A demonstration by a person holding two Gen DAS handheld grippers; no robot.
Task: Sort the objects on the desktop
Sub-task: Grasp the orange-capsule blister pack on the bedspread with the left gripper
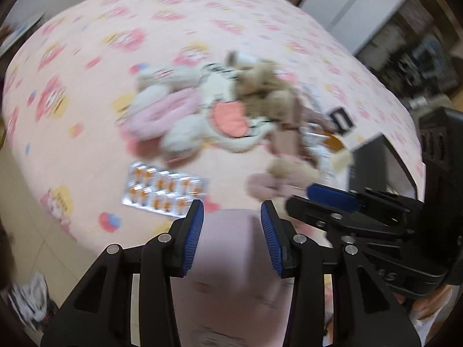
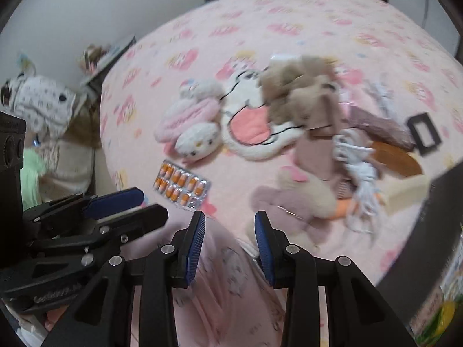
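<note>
A bed with a pink printed sheet carries a blurred heap of soft things: a pink-and-white cat plush, a white pad with a coral centre and a brown plush lying over its right side. To the right of the heap lie a tangle of white cord, a black rectangular frame and a brown wooden piece. A dark box edge cuts in at the right of the right wrist view. At the far left of that view, off the bed, a spotted white cloth sits against the wall.

Both pairs of tongs point steeply down over the near edge of the bed, side by side. The left tongs are partly apart with nothing between the blue pads. The right tongs are likewise partly apart and empty.

The pill strip, silver with orange capsules, lies flat on the sheet in front of the heap. It is just ahead of the left tongs, to their left, close to the left fingertip but not between the pads. From the right tongs it lies ahead and to the left, near.
</note>
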